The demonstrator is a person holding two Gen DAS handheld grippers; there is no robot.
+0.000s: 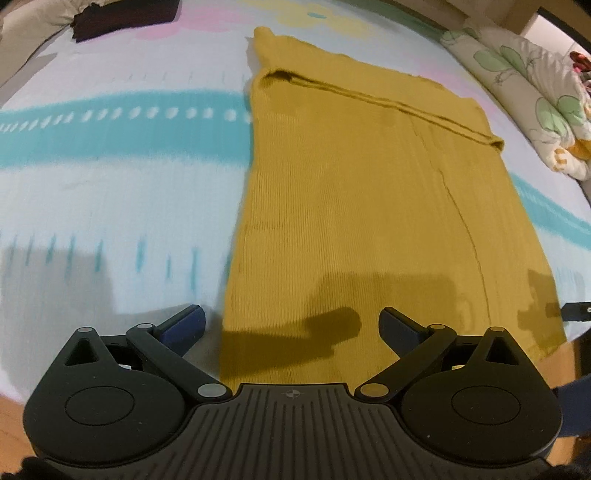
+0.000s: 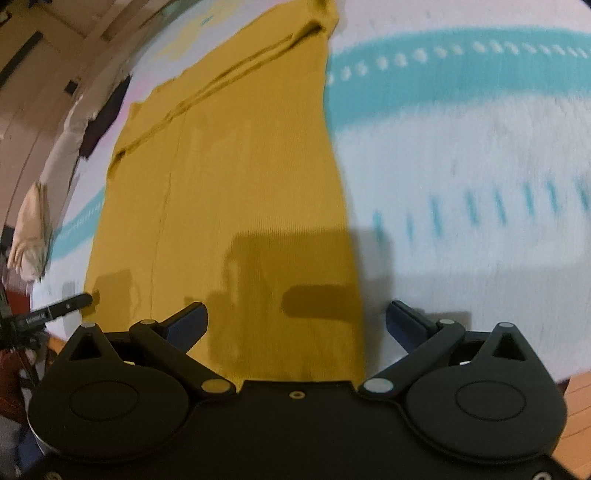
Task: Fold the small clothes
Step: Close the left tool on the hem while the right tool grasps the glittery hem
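A mustard-yellow ribbed knit garment point(image 1: 351, 192) lies flat on the bed, folded lengthwise, with a narrow folded band across its far end. My left gripper point(image 1: 291, 325) hovers open above the garment's near left corner, nothing between its blue-padded fingers point(image 1: 184, 325). In the right wrist view the same garment point(image 2: 240, 166) stretches away from me. My right gripper point(image 2: 297, 319) is open over the near right corner, straddling the garment's right edge. The tip of the other gripper point(image 2: 62, 306) shows at the garment's near left corner.
The bedsheet point(image 1: 110, 192) is pale with teal stripes and pink patches. A dark folded cloth point(image 1: 122, 18) lies at the far left. Floral bedding point(image 1: 535, 103) is bunched at the right. Wooden floor point(image 2: 580, 406) shows past the bed's near edge.
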